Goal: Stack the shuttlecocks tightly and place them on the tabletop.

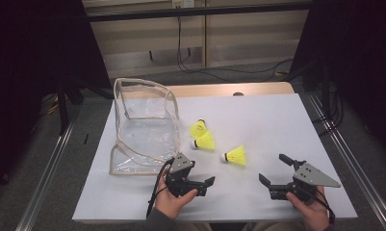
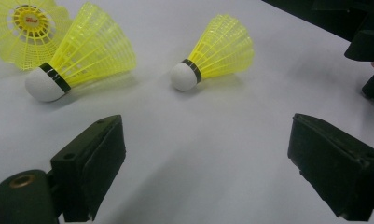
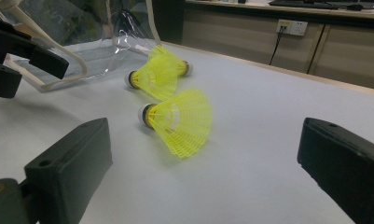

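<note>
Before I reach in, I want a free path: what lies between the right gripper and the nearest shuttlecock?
Bare white table, judging by the high view; right gripper, nearest shuttlecock.

Yellow shuttlecocks, white table

Overall light: even and soft on the white-topped bench; the room around it in the high view falls off to near black at both sides.
Source: seems overhead; no lamp in frame.
Shadows: faint and short, lying close under the yellow plastic mesh shuttlecocks ahead of the black fingers in the left gripper view.
Glare: pale sheen on the clear plastic pouch with beige piping; the bench surface looks slightly washed out.
Focus: both gripper views keep the shuttlecocks fairly sharp; the fingers nearest the lens are soft.
Edges: mild bending of straight lines toward the corners of the gripper views.
Grain: the high view is coarse, small detail smeared.
</note>
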